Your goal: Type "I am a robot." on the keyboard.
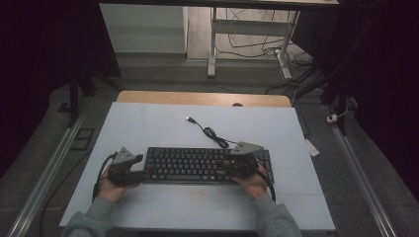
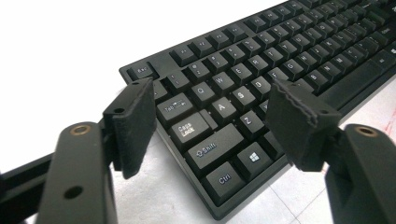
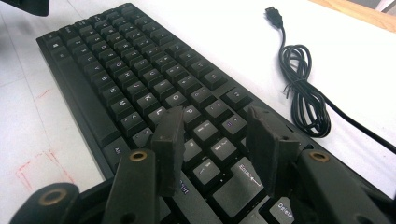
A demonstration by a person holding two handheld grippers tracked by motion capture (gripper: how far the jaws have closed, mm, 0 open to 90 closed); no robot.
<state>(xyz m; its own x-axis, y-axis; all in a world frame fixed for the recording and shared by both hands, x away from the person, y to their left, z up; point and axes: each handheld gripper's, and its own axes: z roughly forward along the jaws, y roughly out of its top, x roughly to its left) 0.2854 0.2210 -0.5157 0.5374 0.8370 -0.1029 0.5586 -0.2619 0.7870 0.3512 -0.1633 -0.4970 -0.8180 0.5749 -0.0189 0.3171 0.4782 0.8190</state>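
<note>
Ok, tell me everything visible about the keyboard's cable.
The cable is thin, black and glossy, probably rubber-coated. It leaves the keyboard behind its right end, gathers into a loose bundle pinched at the middle, then runs on to a USB plug lying unplugged. All of it rests on the white table sheet; neither claw touches it.

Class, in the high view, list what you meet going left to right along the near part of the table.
left gripper → keyboard → right gripper
</note>
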